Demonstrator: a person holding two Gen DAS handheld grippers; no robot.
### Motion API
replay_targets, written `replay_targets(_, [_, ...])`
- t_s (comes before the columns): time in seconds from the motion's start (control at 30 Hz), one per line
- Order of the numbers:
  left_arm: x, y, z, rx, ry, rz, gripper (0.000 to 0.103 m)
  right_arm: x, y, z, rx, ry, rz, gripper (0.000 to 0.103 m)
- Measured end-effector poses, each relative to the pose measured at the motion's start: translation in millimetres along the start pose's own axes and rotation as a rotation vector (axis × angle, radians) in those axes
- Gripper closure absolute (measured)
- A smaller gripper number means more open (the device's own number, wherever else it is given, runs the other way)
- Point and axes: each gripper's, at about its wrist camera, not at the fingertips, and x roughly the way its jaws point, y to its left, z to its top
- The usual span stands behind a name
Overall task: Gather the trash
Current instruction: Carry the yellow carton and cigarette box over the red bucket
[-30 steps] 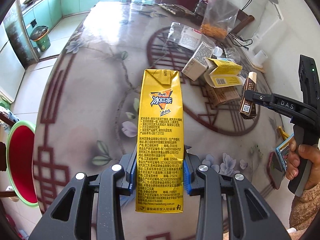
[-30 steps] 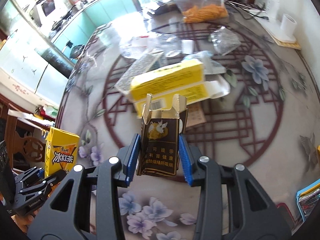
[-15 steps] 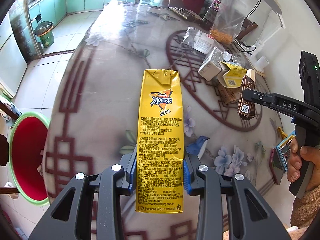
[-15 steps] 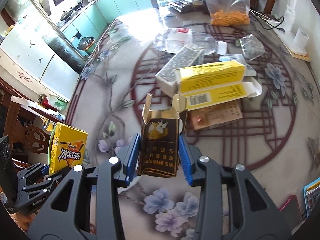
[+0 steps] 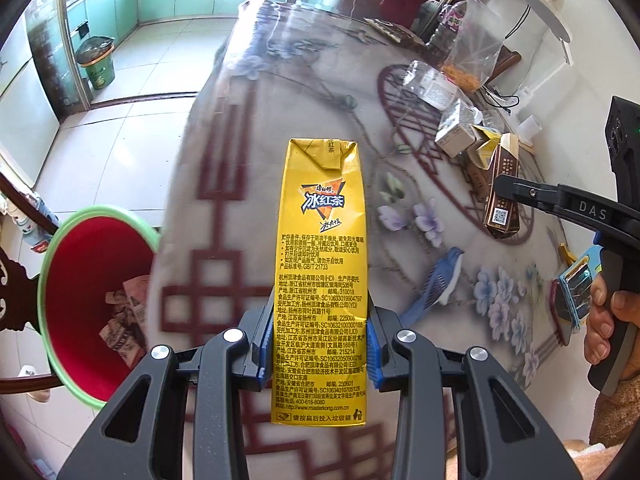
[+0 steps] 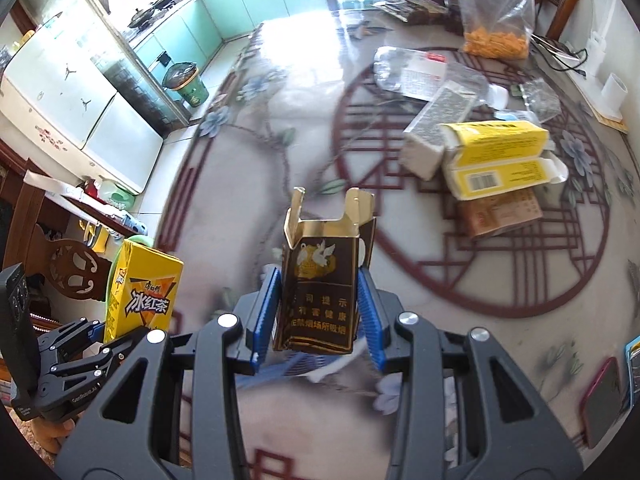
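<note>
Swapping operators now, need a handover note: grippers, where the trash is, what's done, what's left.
Left gripper: shut on the yellow tea carton, over the table edge.
Right gripper: shut on the opened dark cigarette pack.
Red bin stands on the floor beside the table, paper scraps already inside.
Left: drop both items in; then the yellow boxes, grey box, brown box and plastic bottle on the table.

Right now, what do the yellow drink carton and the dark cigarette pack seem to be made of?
Yellow drink carton: coated paperboard, probably; glossy print, folded creased top. Dark cigarette pack: thin card, glossy dark print, shiny gold liner at its torn-open top, dented bottom edge.
</note>
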Motion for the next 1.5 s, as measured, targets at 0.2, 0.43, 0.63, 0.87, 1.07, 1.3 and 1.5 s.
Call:
replay_targets(0.2, [-12,31,-6,-0.01,-0.01,0.009,0.07,1,36,-3,-0.028,-0.009,0.009,0.065])
replay_targets(0.43, [-21,62,-10,-0.034,-0.018,0.018,0.07,2,75,-6,-0.071,-0.011,0.024,0.065])
replay_targets(0.63, [-28,86,-11,-0.067,-0.037,0.04,0.07,7,104,-9,-0.116,0.001,0.045,0.065])
replay_targets(0.87, [-31,115,-18,-0.123,-0.028,0.078,0.07,17,134,-7,-0.169,0.018,0.072,0.065])
replay_targets(1.07, [-30,135,-24,-0.159,-0.015,0.106,0.07,25,165,-4,-0.231,0.028,0.108,0.065])
replay_targets(1.3, [-27,146,-24,-0.172,-0.008,0.129,0.07,32,202,-10,-0.326,0.06,0.147,0.065])
replay_targets(1.5, [-25,154,-24,-0.188,-0.009,0.157,0.07,32,220,-16,-0.374,0.064,0.17,0.065])
